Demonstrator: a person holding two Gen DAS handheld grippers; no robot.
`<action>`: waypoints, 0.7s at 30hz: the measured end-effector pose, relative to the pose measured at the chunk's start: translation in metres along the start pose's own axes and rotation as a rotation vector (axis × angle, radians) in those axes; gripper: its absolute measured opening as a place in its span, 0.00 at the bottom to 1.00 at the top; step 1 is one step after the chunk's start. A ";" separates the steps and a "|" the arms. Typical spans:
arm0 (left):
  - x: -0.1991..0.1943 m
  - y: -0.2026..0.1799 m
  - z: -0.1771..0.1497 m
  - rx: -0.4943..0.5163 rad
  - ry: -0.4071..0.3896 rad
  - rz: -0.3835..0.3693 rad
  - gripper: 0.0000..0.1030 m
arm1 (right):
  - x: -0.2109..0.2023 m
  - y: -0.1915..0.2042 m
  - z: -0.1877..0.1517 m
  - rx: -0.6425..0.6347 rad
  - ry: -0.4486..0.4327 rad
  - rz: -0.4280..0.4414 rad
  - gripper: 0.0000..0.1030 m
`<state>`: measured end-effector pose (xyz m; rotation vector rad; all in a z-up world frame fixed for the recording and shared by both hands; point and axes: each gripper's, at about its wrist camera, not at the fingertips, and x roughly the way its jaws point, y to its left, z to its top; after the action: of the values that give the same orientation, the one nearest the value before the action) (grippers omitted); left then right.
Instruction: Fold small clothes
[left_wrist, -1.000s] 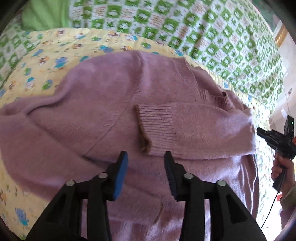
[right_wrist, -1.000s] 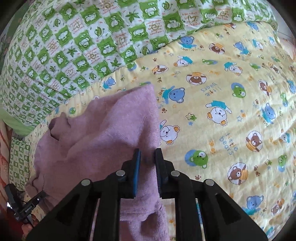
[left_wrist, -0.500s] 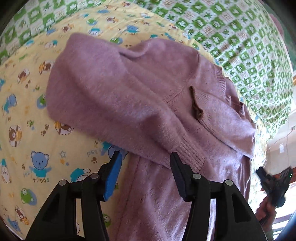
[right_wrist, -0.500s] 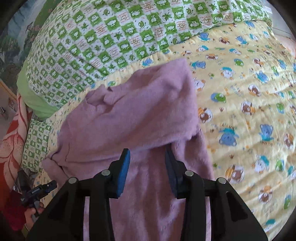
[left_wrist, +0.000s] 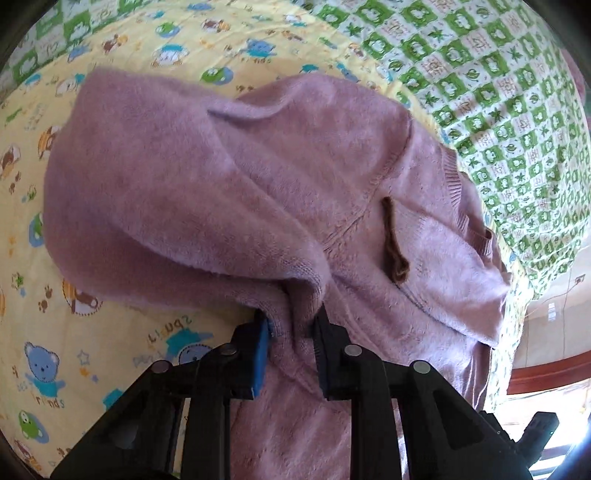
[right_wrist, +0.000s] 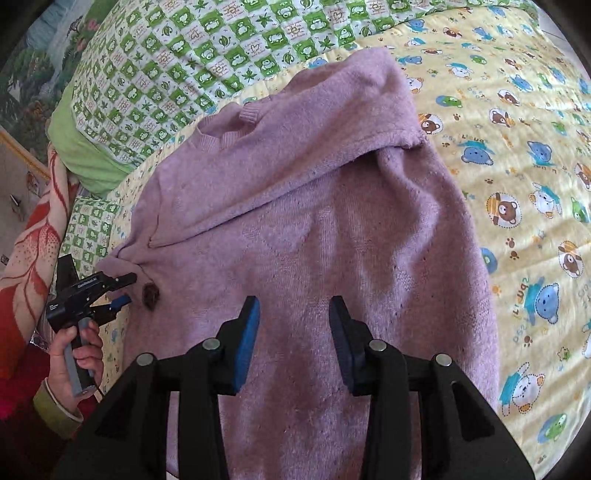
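Observation:
A small mauve knit sweater (right_wrist: 314, 221) lies on a yellow bear-print quilt (right_wrist: 517, 166), both sleeves folded across its body. My left gripper (left_wrist: 291, 325) is shut on a bunched fold of the sweater (left_wrist: 229, 184) at its side edge; the pinched cloth fills the gap between the fingers. A brown-trimmed cuff (left_wrist: 393, 240) lies on the chest just beyond it. My right gripper (right_wrist: 293, 317) is open and empty, hovering over the lower body of the sweater. The left gripper (right_wrist: 110, 291) also shows in the right wrist view, at the sweater's left edge, held by a hand.
A green-and-white checked blanket (right_wrist: 221, 55) lies beyond the sweater's collar. A green pillow (right_wrist: 81, 155) and a red floral blanket (right_wrist: 33, 240) sit at the left. The bed edge and a floor (left_wrist: 546, 350) show at the right of the left wrist view.
My left gripper moved in from open and closed on the sweater's side edge. My right gripper let go of the sleeve, opened, and drew back over the sweater's lower body.

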<state>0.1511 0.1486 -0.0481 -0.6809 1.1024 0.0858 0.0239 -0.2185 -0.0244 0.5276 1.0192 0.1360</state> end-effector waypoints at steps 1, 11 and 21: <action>-0.005 -0.003 0.000 0.011 -0.020 -0.009 0.16 | -0.001 -0.001 0.000 0.001 -0.004 -0.002 0.39; -0.075 -0.072 0.011 0.130 -0.155 -0.190 0.15 | 0.005 0.007 0.005 -0.002 -0.015 0.032 0.39; -0.034 -0.235 0.023 0.348 -0.083 -0.384 0.15 | 0.017 0.010 -0.004 0.011 -0.017 0.112 0.39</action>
<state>0.2448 -0.0173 0.0963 -0.5579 0.8624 -0.3954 0.0306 -0.2028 -0.0348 0.5951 0.9742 0.2256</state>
